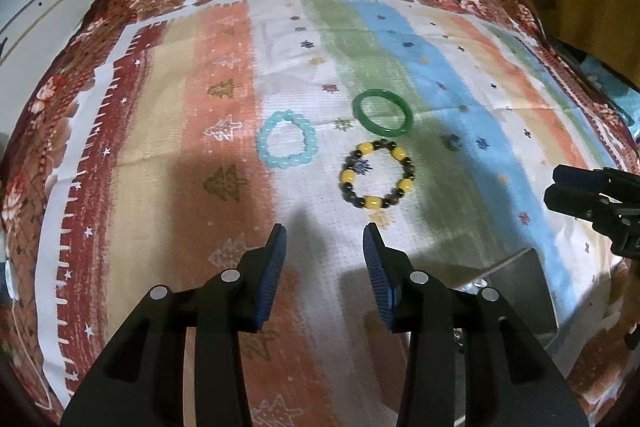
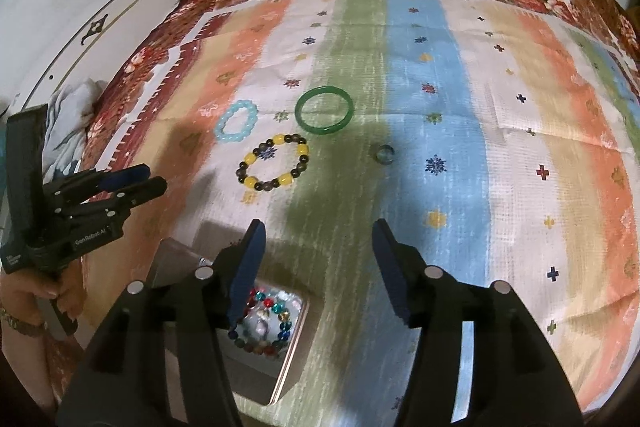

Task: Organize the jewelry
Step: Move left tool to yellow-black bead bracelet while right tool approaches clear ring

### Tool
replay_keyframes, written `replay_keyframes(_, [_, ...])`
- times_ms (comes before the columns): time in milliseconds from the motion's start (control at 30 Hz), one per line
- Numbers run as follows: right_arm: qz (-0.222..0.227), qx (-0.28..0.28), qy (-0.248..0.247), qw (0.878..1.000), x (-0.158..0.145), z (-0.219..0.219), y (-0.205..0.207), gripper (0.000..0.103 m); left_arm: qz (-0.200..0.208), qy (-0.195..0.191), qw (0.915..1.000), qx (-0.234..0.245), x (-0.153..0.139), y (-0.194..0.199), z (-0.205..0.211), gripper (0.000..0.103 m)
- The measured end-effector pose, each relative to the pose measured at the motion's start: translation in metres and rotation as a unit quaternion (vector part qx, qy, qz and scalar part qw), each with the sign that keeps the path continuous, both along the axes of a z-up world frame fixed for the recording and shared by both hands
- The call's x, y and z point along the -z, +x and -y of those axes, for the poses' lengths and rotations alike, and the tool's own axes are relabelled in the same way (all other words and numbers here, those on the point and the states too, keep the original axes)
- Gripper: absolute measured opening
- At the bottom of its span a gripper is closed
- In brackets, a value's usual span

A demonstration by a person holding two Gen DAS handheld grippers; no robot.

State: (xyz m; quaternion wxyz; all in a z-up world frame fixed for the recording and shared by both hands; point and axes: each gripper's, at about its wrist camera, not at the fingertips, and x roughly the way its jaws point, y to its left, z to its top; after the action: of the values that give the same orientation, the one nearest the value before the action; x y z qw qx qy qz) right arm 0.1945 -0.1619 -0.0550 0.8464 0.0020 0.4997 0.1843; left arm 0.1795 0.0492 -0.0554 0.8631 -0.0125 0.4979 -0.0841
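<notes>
Mid-frame on the striped cloth [image 1: 224, 75] lie a light-blue bead bracelet [image 1: 286, 144], green bangle [image 1: 383, 112] and yellow-and-dark bead bracelet [image 1: 377, 175]; the left claw [image 1: 324, 237] gapes empty below.

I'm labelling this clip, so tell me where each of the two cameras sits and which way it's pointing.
Left wrist: on the left gripper, looking steeply down at the striped cloth; its open jaws, and the right gripper at the right edge.
Right wrist: on the right gripper, tilted down likewise; its open jaws above the box, the left gripper and the hand holding it.
Shared: green bangle, light blue bracelet, yellow and dark bead bracelet, small ring.
</notes>
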Motion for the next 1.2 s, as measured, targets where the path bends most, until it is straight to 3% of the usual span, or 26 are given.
replay_keyframes(767, [-0.021,0.018,0.002,1.000,0.019,-0.010,0.060,0.063,-0.032,0.035,0.9987,0.015,0.029,0.048,0.009,0.042])
replay_keyframes(867, [-0.019,0.016,0.004,1.000,0.018,-0.014,0.066,0.068,-0.035,0.037,0.9984,0.023,0.032,0.054,0.014,0.043])
replay_keyframes(1200, [-0.034,0.020,-0.002,0.999,0.033,-0.017,0.085,0.069,-0.054,0.049,0.9967,0.036,0.050,0.070,0.023,0.043])
